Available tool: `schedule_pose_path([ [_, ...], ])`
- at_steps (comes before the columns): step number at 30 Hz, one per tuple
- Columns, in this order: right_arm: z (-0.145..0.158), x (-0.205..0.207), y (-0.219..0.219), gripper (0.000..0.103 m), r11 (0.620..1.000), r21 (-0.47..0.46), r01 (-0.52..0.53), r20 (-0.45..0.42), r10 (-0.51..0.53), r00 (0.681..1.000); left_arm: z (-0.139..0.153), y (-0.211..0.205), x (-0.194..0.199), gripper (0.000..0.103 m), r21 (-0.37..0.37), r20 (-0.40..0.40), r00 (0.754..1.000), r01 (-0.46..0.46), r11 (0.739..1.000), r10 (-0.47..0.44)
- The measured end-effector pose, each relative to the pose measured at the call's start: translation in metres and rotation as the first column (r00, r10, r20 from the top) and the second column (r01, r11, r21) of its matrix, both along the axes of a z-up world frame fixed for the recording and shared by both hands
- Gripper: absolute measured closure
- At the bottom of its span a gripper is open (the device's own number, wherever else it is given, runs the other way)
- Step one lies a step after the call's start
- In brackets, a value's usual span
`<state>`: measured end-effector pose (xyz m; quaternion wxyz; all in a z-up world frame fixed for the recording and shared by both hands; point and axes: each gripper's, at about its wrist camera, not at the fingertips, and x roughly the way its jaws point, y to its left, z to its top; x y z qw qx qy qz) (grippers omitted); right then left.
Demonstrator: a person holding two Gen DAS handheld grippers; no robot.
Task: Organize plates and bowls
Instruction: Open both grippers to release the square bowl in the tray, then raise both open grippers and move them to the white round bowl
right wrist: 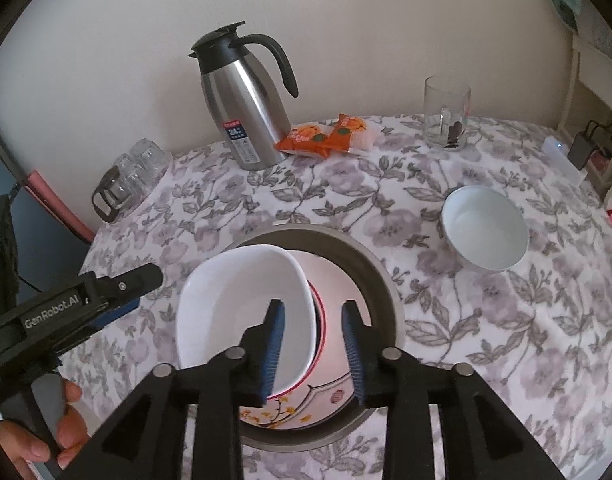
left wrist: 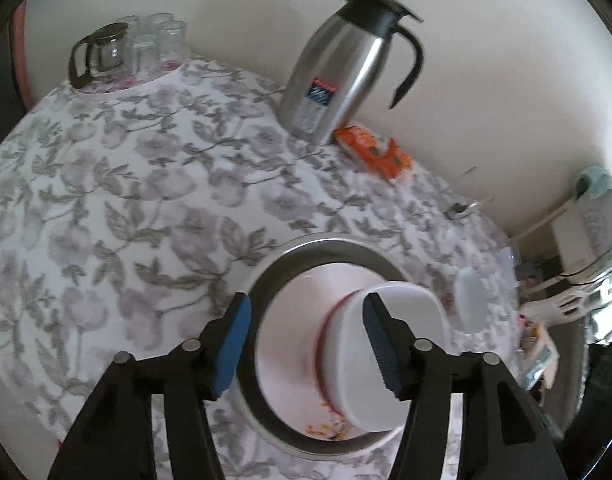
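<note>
Left gripper (left wrist: 306, 320) seen with jaws parted, nothing pinched; square white bowl (right wrist: 246, 312) rim between pads, untouched. Hand (right wrist: 34, 432) wrapped round its handle at 8 o'clock in right view. Square white bowl stacked on patterned plate (right wrist: 306, 408), plate set in steel dish (right wrist: 381, 288) at table centre. Right gripper (right wrist: 313, 344) seen partly open, straddling bowl's right wall without contact. Thermos jug (right wrist: 246, 112) at 11 o'clock, orange packets (right wrist: 325, 138) at 12. Round white bowl (right wrist: 485, 228) at 2 o'clock, well apart on floral tablecloth (right wrist: 485, 340).
</note>
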<state>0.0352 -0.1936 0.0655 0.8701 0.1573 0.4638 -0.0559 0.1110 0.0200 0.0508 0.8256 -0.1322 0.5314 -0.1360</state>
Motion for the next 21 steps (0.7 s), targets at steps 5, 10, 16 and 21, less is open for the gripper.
schedule_pose_path([
  [5,-0.003,0.000,-0.001,0.040,1.000,-0.024,0.008,-0.009,-0.008,1.000,-0.011,0.010,0.004,0.034,0.058,-0.021,0.999,-0.041,0.997,0.042],
  [10,-0.006,0.001,0.000,0.026,0.999,-0.052,0.004,-0.018,-0.005,1.000,-0.014,0.017,0.004,0.021,0.077,-0.006,0.997,-0.078,0.994,0.079],
  [16,-0.006,0.001,0.000,0.014,0.998,-0.069,0.006,-0.010,-0.007,1.000,-0.016,0.020,0.005,0.019,0.097,0.000,0.995,-0.101,0.990,0.101],
  [21,-0.006,-0.001,-0.004,0.000,0.997,-0.072,0.011,-0.005,-0.011,1.000,-0.015,0.021,0.005,0.012,0.104,0.018,0.993,-0.119,0.988,0.118],
])
